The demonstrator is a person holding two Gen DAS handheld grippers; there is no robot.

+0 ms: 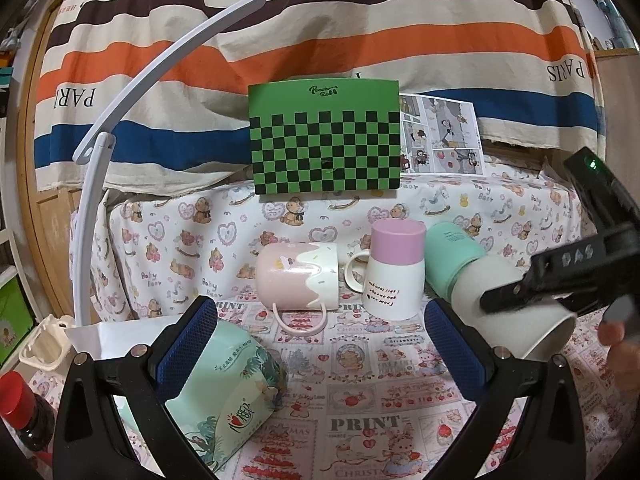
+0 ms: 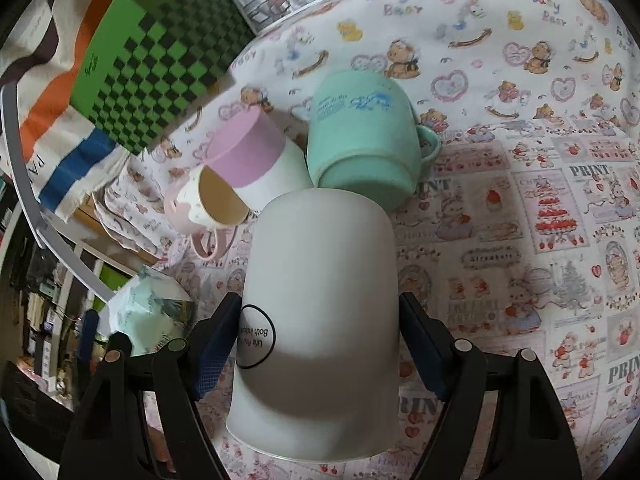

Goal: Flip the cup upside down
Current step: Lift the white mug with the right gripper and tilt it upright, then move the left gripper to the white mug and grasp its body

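Note:
My right gripper (image 2: 320, 344) is shut on a plain white cup (image 2: 320, 300) with a black circle logo. It holds the cup tilted above the table, closed base pointing away, open rim toward the camera. In the left wrist view the same white cup (image 1: 516, 312) hangs at the right, clamped by the right gripper (image 1: 532, 284). My left gripper (image 1: 320, 344) is open and empty above the tablecloth, its left finger (image 1: 188, 340) beside a tissue pack (image 1: 228, 392).
A pink and white mug (image 1: 296, 276) lies on its side. A pink-bottomed white mug (image 1: 394, 268) stands upside down. A mint mug (image 1: 452, 256) stands upside down behind it. A green checkered box (image 1: 326, 140), a white lamp arm (image 1: 120, 120) and a red-capped bottle (image 1: 20, 404) stand around.

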